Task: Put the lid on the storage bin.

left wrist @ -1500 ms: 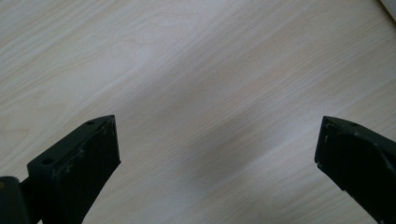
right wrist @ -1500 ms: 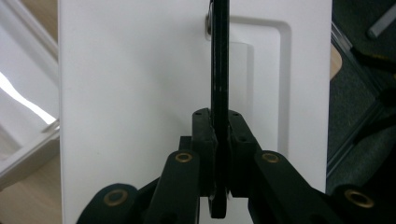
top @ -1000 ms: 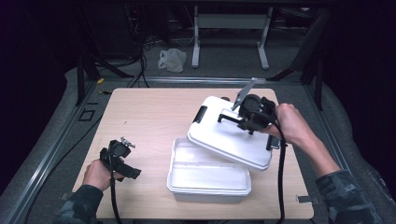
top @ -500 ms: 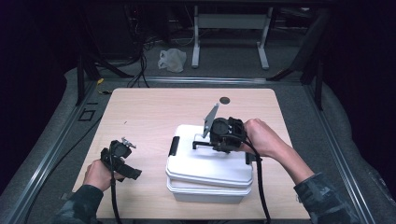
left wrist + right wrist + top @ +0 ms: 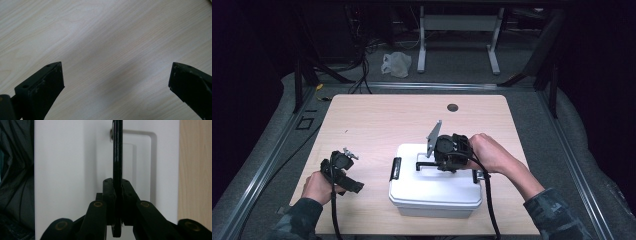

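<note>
Now the lid's black handle [image 5: 117, 157] stands upright, running along the white lid [image 5: 432, 182].

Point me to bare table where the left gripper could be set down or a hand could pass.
Free: the whole far half of the table, from the white box back to the small dark hole; also the strip between the left gripper and the box. Crowded: the near right, where the right gripper clamps the lid's black handle and box nears the table's edge.
</note>
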The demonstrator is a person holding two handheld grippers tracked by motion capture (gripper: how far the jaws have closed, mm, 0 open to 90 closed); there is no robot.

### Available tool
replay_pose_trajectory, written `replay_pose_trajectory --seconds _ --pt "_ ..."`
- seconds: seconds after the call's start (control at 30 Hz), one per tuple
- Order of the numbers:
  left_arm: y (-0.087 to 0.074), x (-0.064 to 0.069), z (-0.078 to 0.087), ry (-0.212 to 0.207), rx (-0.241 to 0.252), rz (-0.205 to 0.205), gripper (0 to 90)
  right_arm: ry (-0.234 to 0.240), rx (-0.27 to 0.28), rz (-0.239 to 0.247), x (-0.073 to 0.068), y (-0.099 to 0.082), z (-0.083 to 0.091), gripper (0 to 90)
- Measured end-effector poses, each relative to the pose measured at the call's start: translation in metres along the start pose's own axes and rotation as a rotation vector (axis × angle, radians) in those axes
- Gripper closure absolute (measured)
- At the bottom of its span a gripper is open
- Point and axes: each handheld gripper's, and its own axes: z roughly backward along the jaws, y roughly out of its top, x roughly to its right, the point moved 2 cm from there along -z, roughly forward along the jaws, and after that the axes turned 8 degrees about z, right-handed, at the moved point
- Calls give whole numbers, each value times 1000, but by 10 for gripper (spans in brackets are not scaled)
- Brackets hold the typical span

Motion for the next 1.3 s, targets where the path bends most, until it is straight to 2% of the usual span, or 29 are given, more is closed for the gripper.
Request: replay_pose_trajectory --seconds 0.17,0.27,0.33,0.37,0.4,0.43,0.5,0.57,0.73,0.77,0.8,0.9,0.97,1.03,1.13,1.2,1.27,1.3 --pt "0 2 -1 -2 -5 -3 0 -11 -8 -1 -3 -1 -7 842" --pt "0 1 -1 -2 -3 0 0 -16 22 -34 -3 -3 -4 691" --pt "0 0 -1 -2 -5 1 0 -28 51 -53 -3 -7 4 549" --pt "0 0 -1 -2 -3 1 0 -32 75 -82 -3 -9 9 530" --pt "-1 0 -1 -2 -1 3 0 -35 96 -94 -3 -12 14 482" --pt "-1 1 -1 -1 -1 2 0 -52 112 -120 -3 -16 19 395" --pt "-1 2 0 -1 -1 -2 0 -67 143 -167 -3 -23 29 329" --pt "-1 1 0 1 -1 -2 0 -115 174 -245 -2 -37 40 190" --pt "-1 0 -1 3 -1 4 0 -244 168 -458 -2 -80 54 83" --pt "-1 1 -1 3 0 4 0 -256 167 -483 -2 -86 54 73" --pt "-1 2 -1 4 2 4 0 -288 158 -544 -2 -98 55 52" --pt "-1 1 -1 7 3 8 0 -338 163 -646 -5 -124 51 25" --pt "-1 0 -1 11 3 13 0 -378 164 -704 -6 -140 48 10" --pt "-2 -2 -3 17 -1 14 0 -426 164 -794 -6 -164 40 0" --pt "-3 -3 -6 20 -12 12 0 -466 216 -915 -6 -197 25 0" --pt "-3 -3 -7 20 -13 8 0 -472 190 -956 -5 -214 13 0" --pt "-2 -4 -7 23 -11 12 0 -451 185 -988 -6 -224 0 0" --pt "-2 -5 -7 25 -10 14 0 -441 157 -996 -6 -229 -8 0"
